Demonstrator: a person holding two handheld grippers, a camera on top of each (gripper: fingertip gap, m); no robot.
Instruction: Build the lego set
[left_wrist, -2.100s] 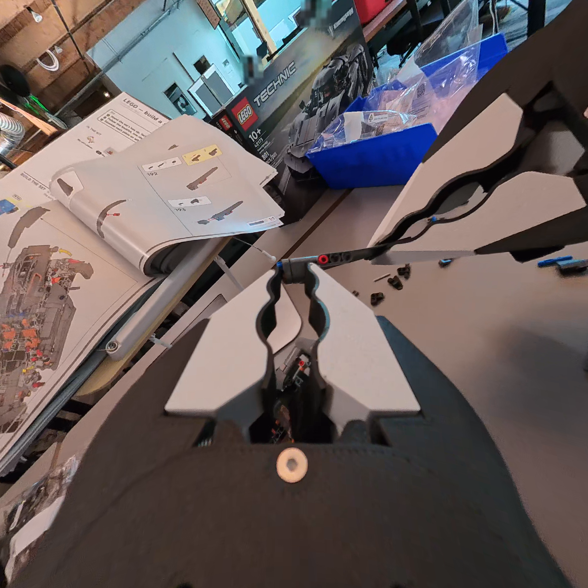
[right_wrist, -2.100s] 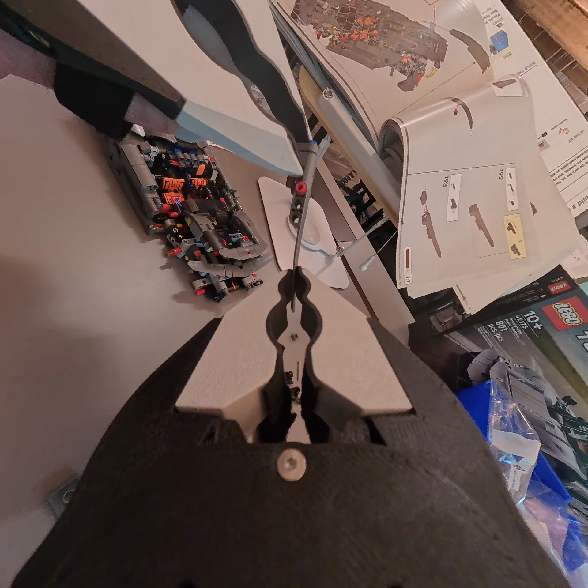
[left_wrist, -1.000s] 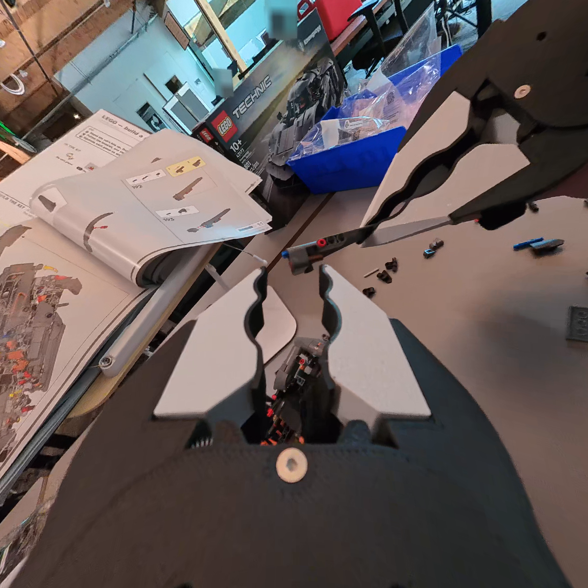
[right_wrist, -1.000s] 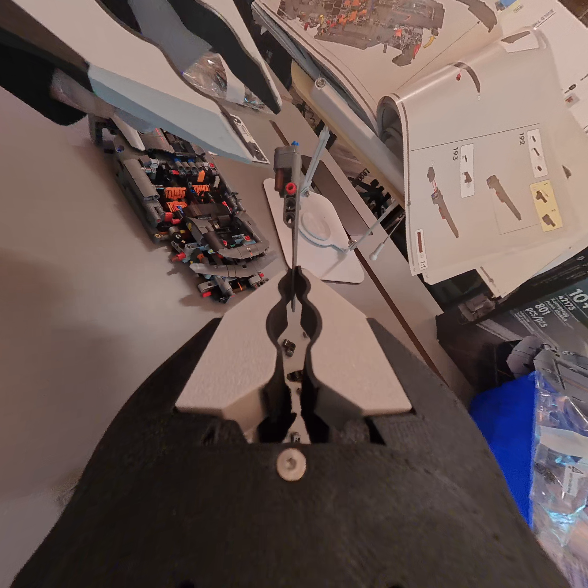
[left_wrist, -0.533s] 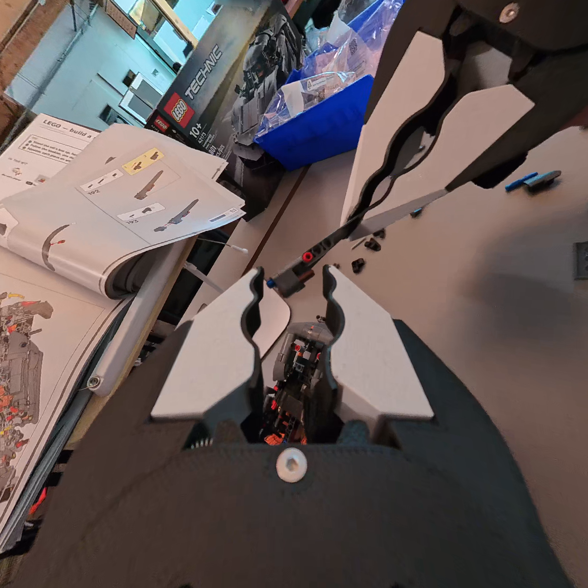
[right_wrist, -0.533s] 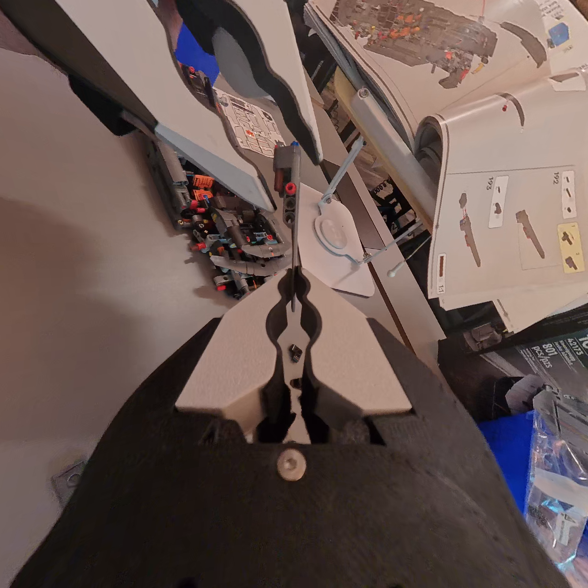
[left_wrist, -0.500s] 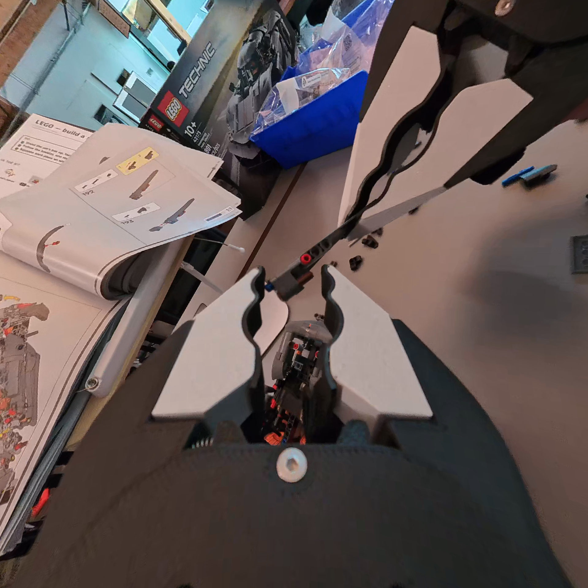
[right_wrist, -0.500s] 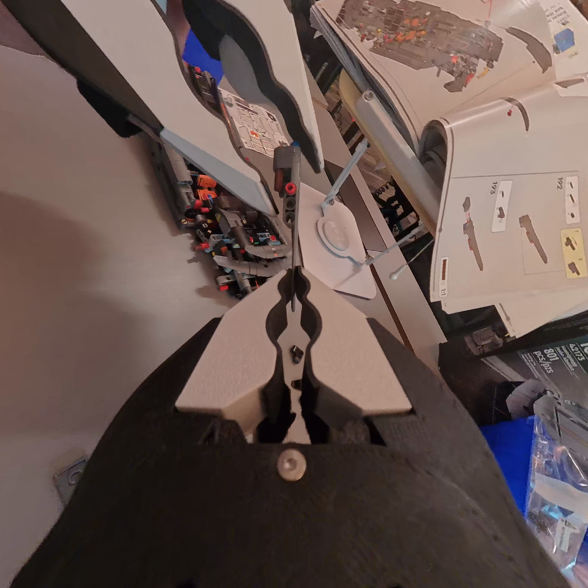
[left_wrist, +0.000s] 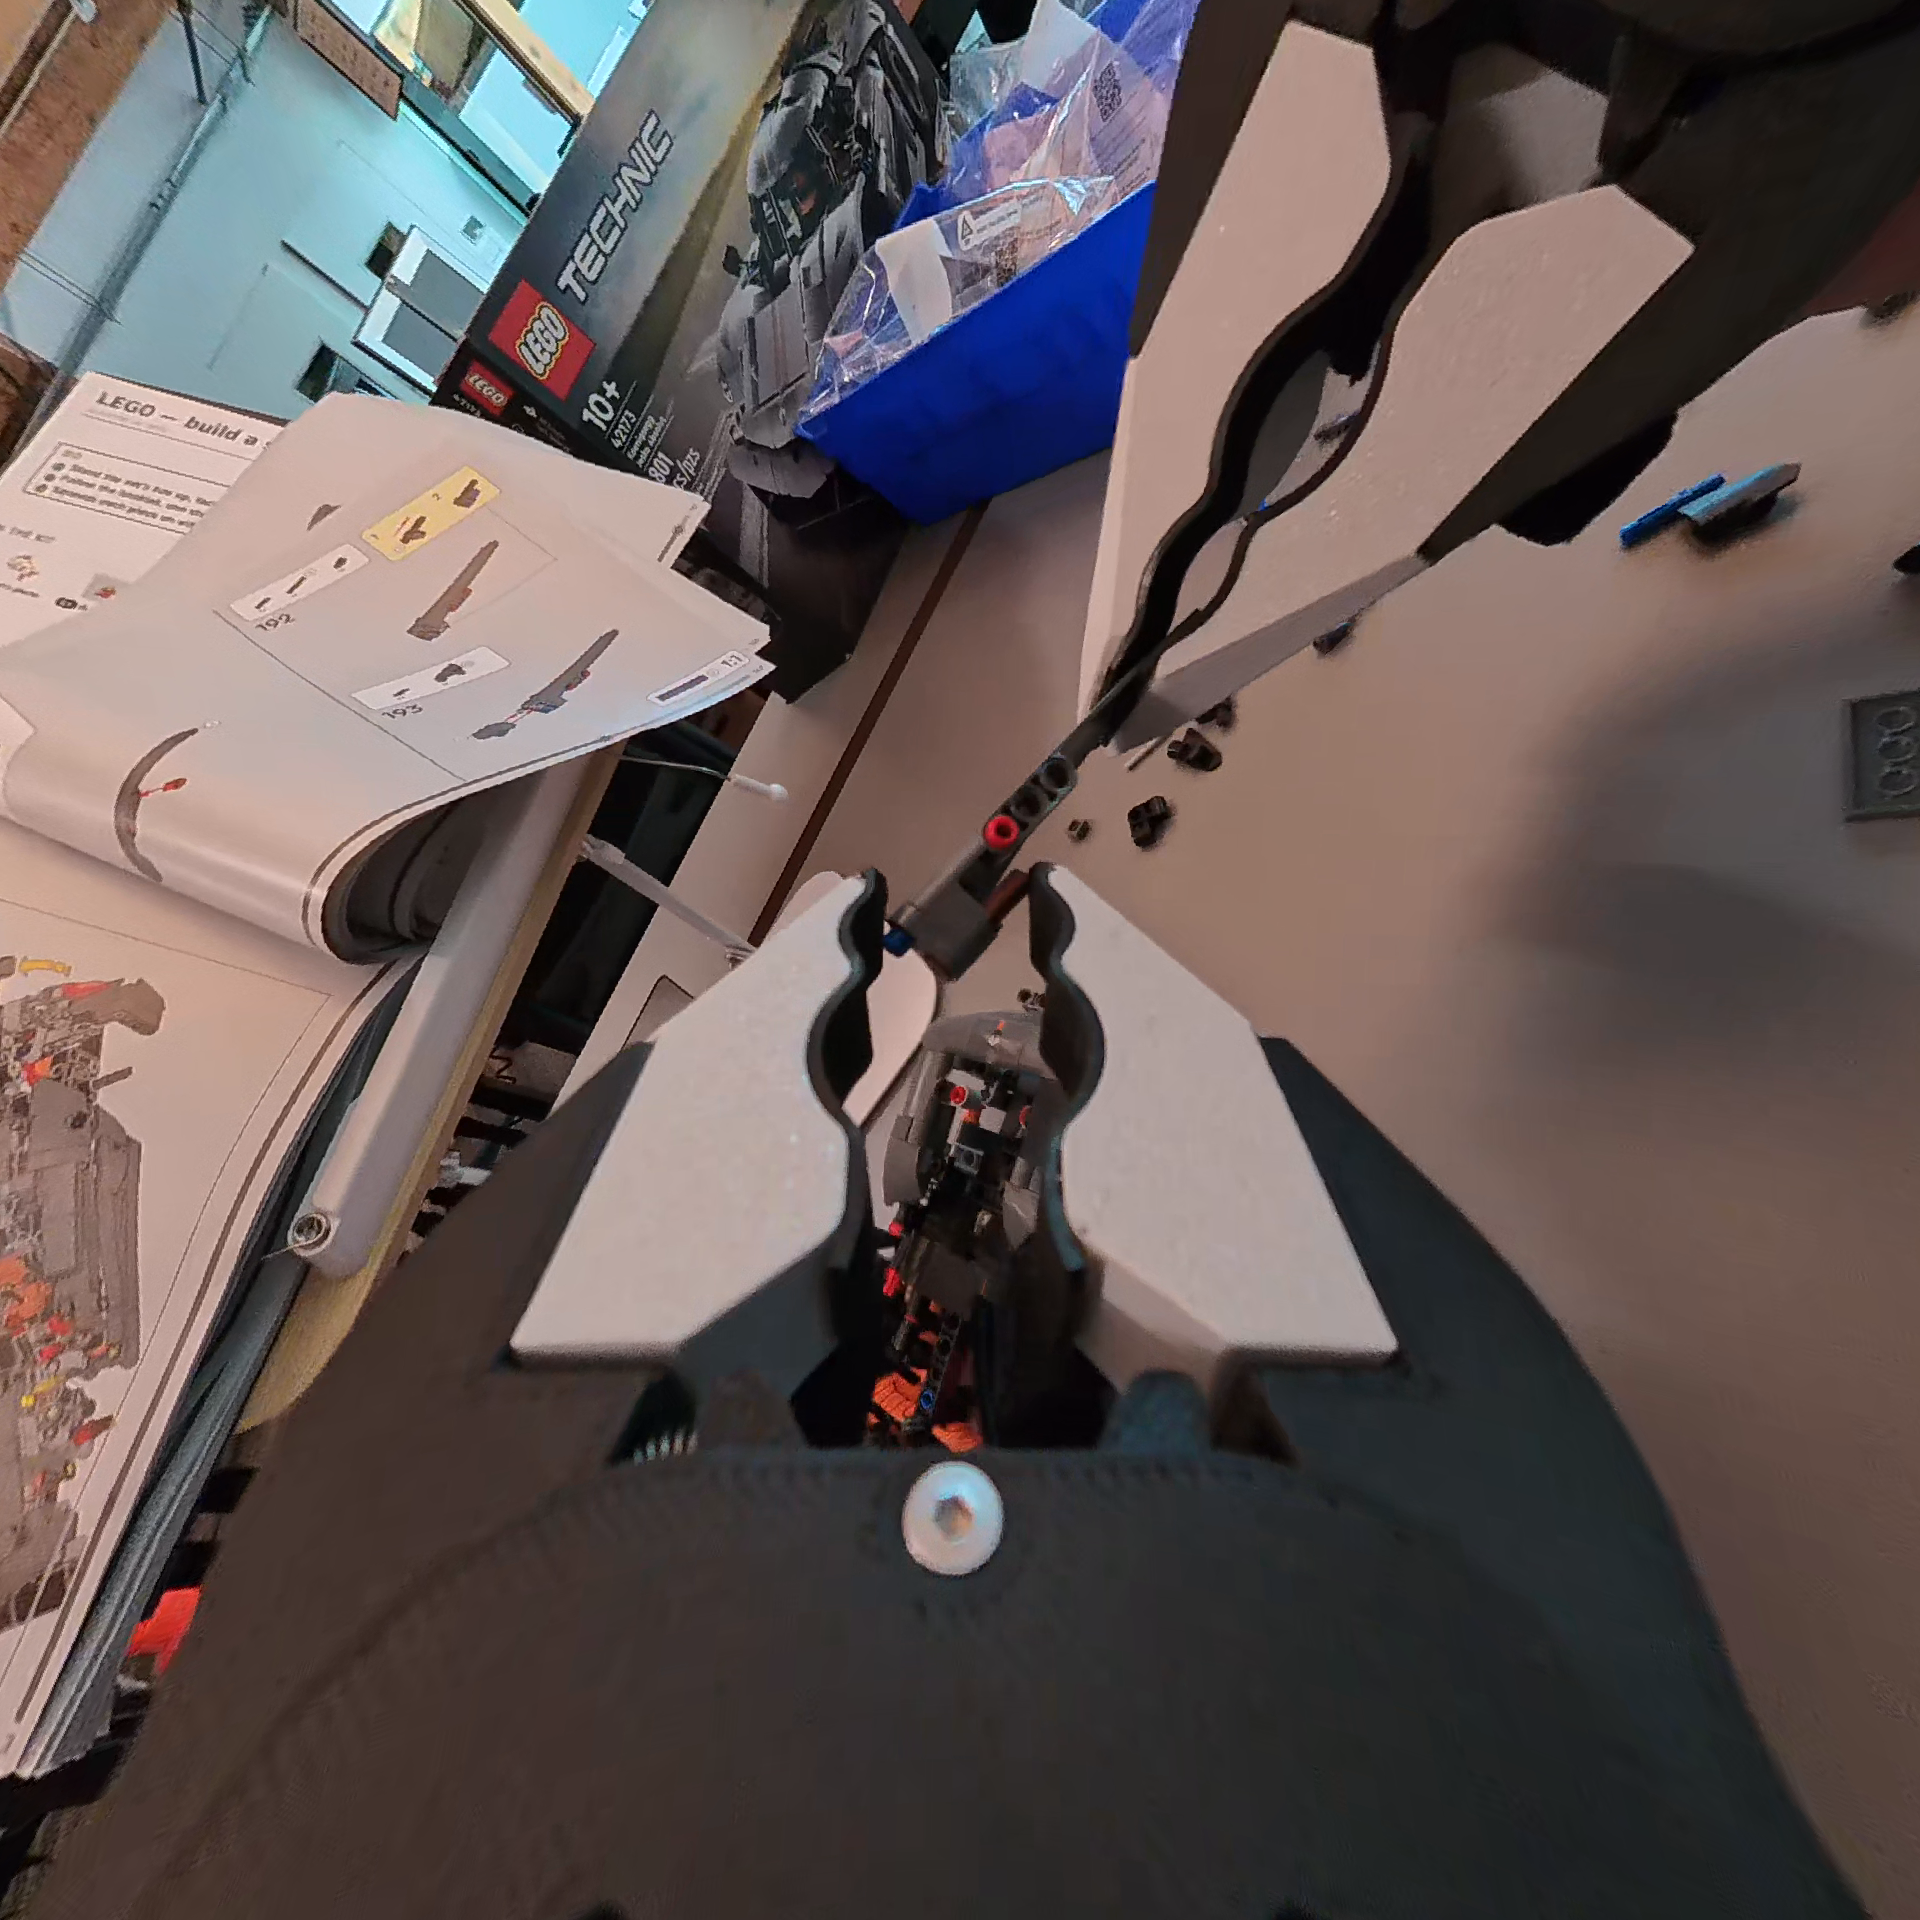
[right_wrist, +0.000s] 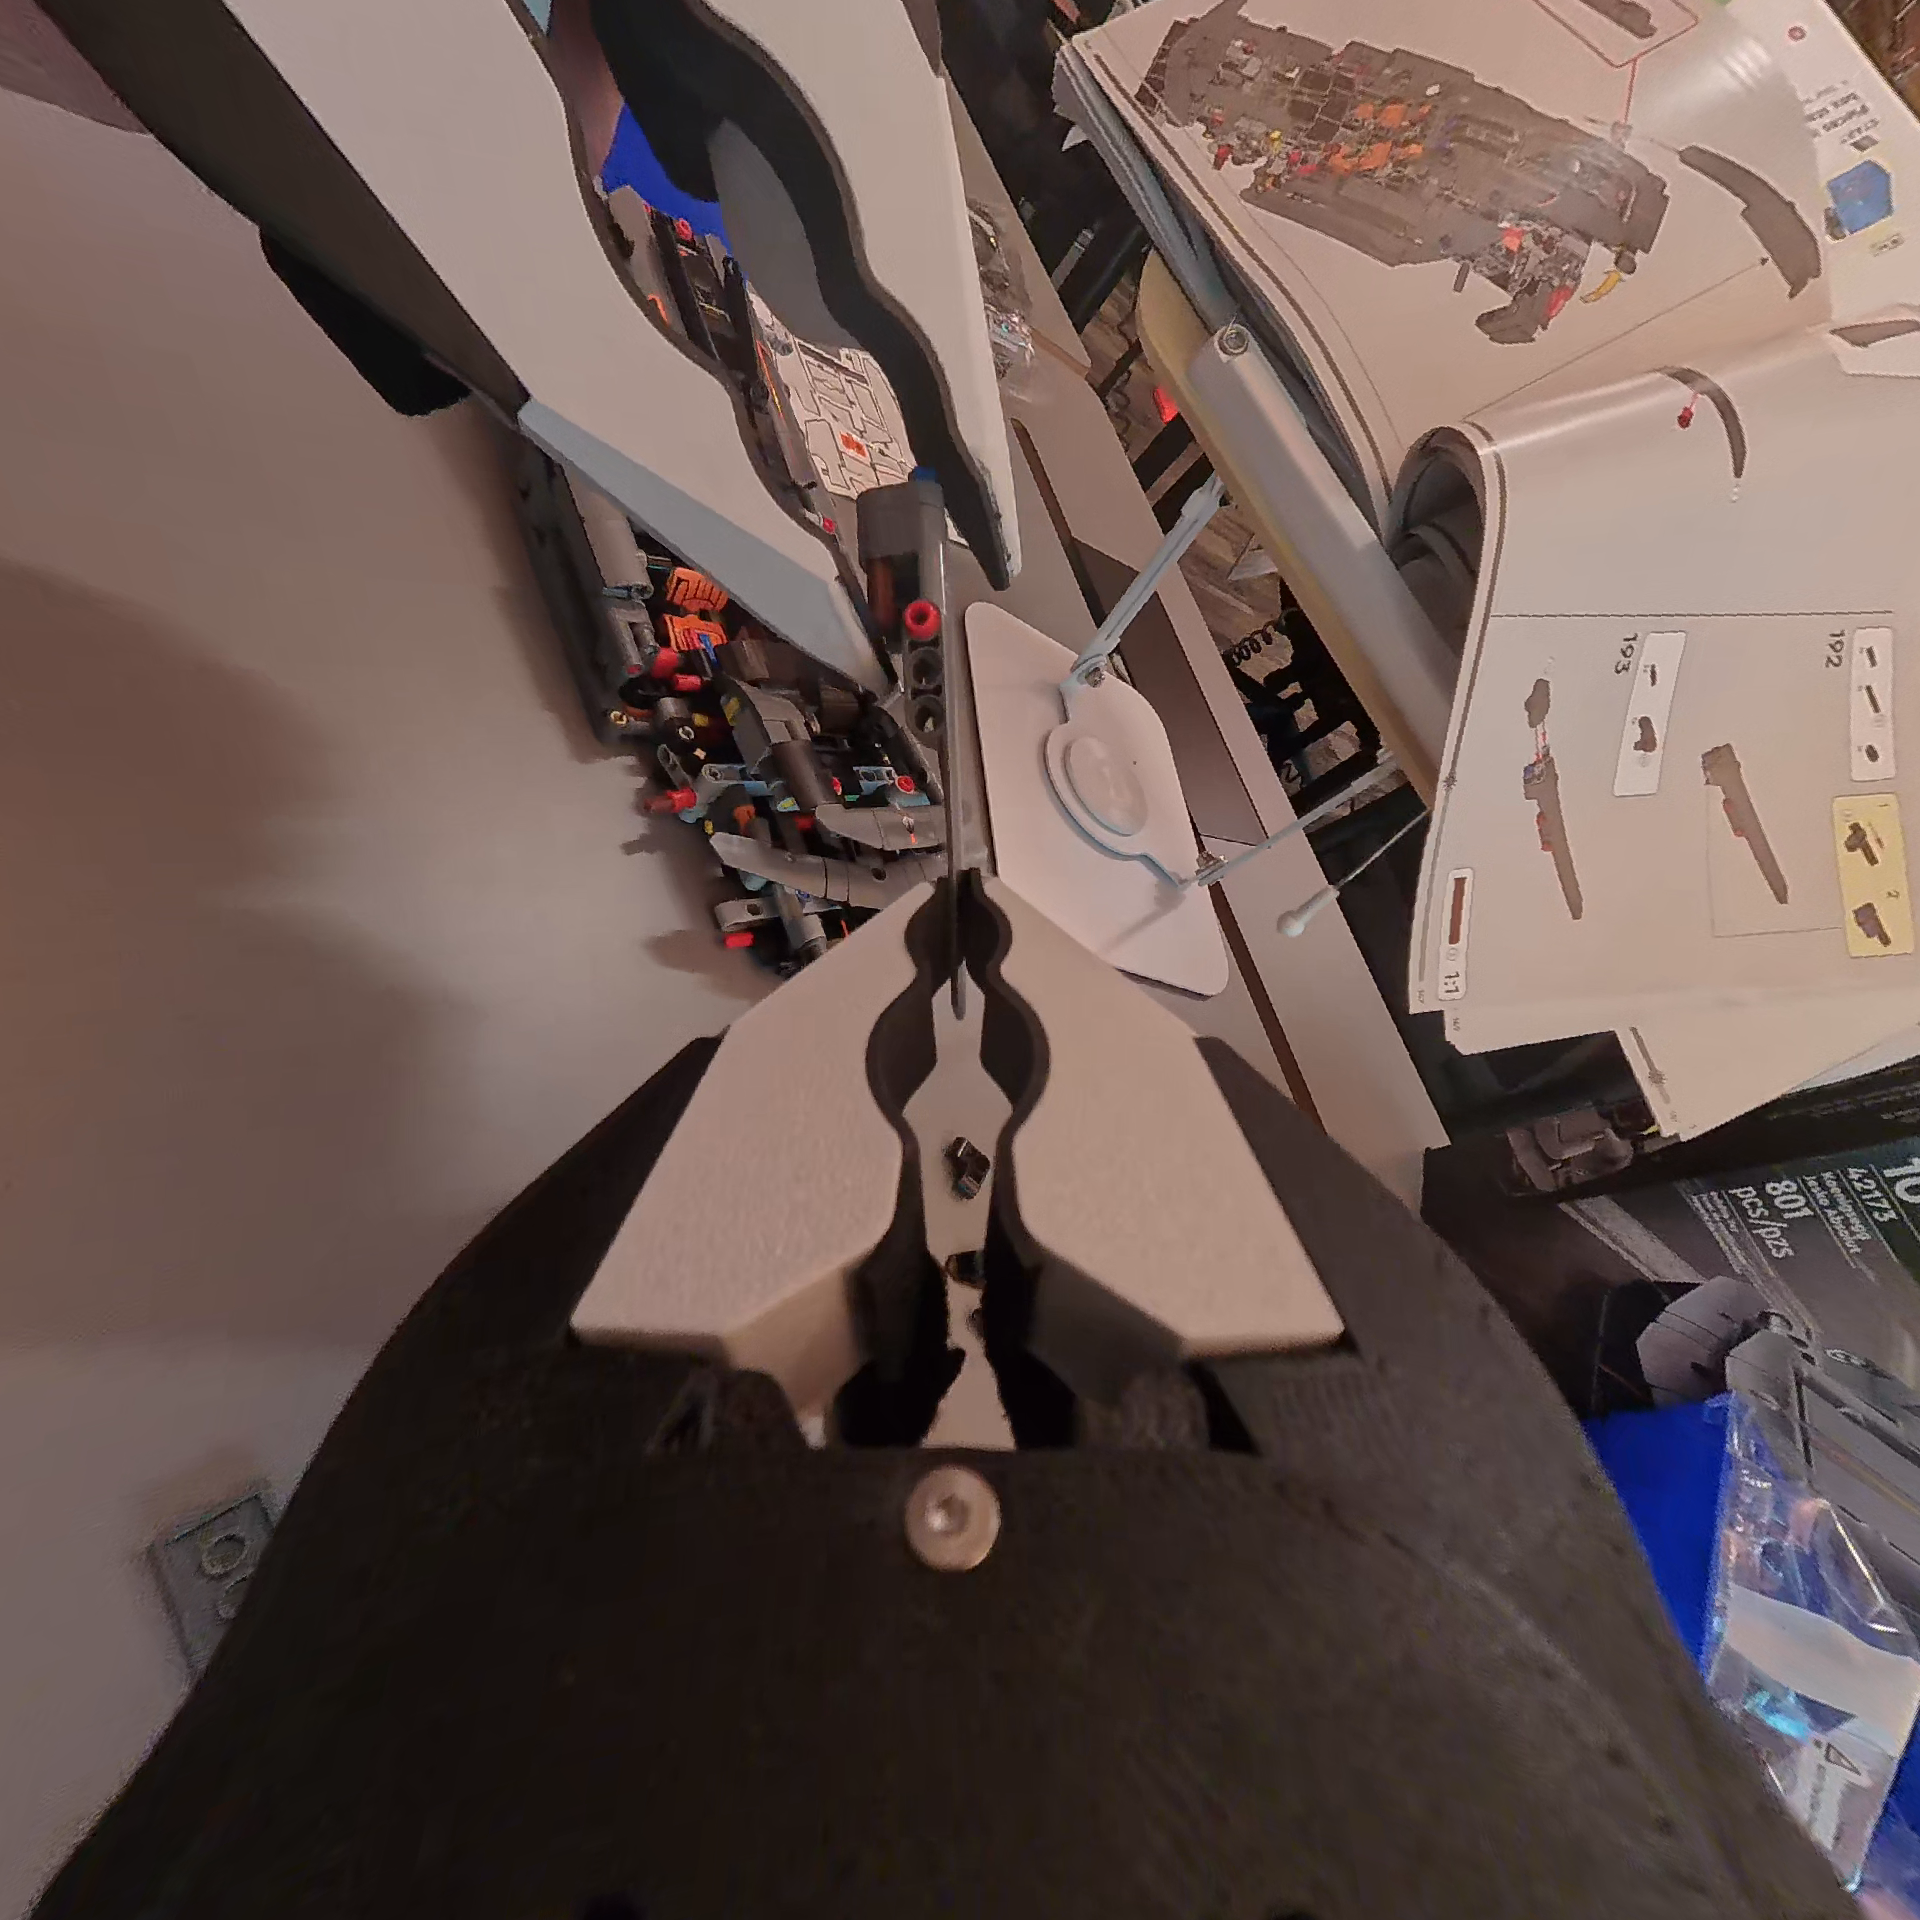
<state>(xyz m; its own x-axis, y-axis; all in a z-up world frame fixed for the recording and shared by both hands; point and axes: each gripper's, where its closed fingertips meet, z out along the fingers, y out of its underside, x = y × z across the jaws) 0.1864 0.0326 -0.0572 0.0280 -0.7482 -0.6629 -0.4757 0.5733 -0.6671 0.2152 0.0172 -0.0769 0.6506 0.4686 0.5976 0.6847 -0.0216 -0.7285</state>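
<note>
A pale grey worktop (left_wrist: 1558, 1091) carries a white, flat-based wire book stand (right_wrist: 1101, 790). Beyond the worktop's far edge stands a light blue wall (left_wrist: 260, 239) with a white, boxy appliance (left_wrist: 416, 301) against it, beside brown brickwork (left_wrist: 52, 125).

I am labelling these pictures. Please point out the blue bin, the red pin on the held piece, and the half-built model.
blue bin (left_wrist: 977, 395), left wrist view, front wall.
red pin (right_wrist: 918, 617), right wrist view, round head.
half-built model (right_wrist: 769, 769), right wrist view, middle.
</note>
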